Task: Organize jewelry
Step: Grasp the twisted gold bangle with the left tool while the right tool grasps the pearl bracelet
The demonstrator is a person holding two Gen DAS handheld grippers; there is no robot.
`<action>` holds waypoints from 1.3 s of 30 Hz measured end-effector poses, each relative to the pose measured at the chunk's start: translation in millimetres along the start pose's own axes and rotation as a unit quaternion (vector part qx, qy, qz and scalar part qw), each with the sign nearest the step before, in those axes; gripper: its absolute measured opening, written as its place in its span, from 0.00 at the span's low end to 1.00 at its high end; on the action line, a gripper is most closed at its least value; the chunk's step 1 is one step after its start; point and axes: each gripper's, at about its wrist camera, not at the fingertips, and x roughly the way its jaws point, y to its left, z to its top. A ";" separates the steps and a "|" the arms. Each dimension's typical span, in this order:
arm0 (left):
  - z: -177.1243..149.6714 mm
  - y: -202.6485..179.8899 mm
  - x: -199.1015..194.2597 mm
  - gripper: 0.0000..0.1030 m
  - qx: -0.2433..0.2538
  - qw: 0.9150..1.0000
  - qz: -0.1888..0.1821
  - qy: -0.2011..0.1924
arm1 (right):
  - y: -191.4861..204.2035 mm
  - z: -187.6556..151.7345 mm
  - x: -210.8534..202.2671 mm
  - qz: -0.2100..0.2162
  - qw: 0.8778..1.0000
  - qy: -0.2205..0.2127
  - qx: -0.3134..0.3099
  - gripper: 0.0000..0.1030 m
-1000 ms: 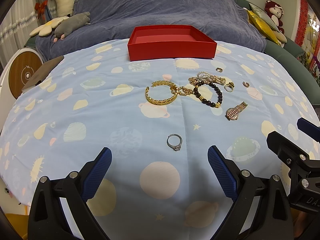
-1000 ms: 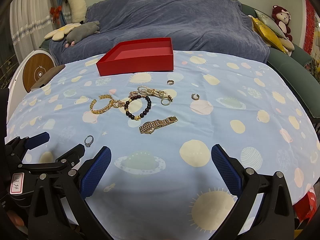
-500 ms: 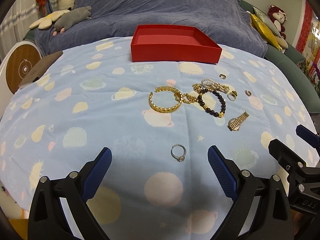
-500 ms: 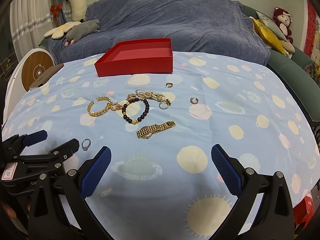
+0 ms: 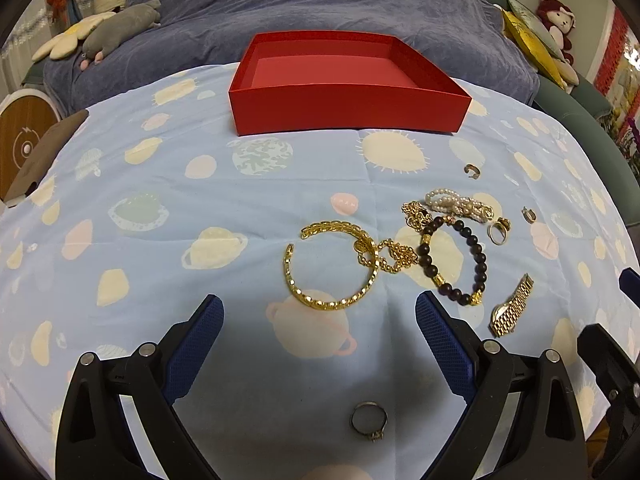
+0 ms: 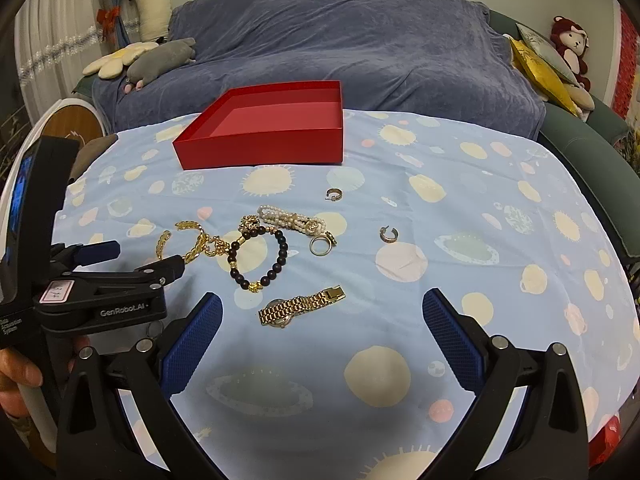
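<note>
An empty red box (image 5: 348, 84) (image 6: 264, 128) stands at the far side of the table. Before it lie a gold bangle (image 5: 332, 266), a dark bead bracelet (image 5: 454, 262) (image 6: 260, 258), a pearl bracelet (image 5: 456, 204) (image 6: 290, 218), a gold watch (image 5: 512, 308) (image 6: 300, 306) and small rings. A silver ring (image 5: 369, 420) lies between my left gripper's open fingers. My left gripper (image 5: 318, 312) is open and empty just short of the bangle. My right gripper (image 6: 322, 310) is open and empty, with the watch between its fingertips.
The table wears a light blue planet-print cloth (image 6: 460, 240). A sofa under a blue-grey cover (image 6: 352, 48) with plush toys stands behind. A round wooden stool (image 5: 24, 140) is at the left. The left gripper's body (image 6: 100, 300) shows in the right wrist view.
Both grippers have moved forward toward the jewelry. The silver ring now lies between the left fingers, and the watch sits between the right fingertips.
</note>
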 end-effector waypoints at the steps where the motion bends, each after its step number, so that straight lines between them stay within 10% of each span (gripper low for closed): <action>1: 1.2 1.4 3.5 0.91 -0.002 1.000 0.002 0.001 | -0.6 0.8 1.3 0.001 1.000 0.001 0.002 0.95; 12: 2.9 -1.2 13.8 0.49 0.005 1.000 -0.016 -0.007 | -1.7 8.4 9.4 0.008 1.000 0.009 0.017 0.95; 23: 13.8 9.0 -12.1 0.48 -0.008 0.998 -0.045 -0.034 | -8.1 29.7 31.5 0.048 0.998 0.036 0.025 0.93; 39: 18.6 30.2 -12.3 0.48 -0.022 0.998 -0.042 -0.037 | 15.5 64.7 121.2 0.090 0.988 0.087 -0.093 0.46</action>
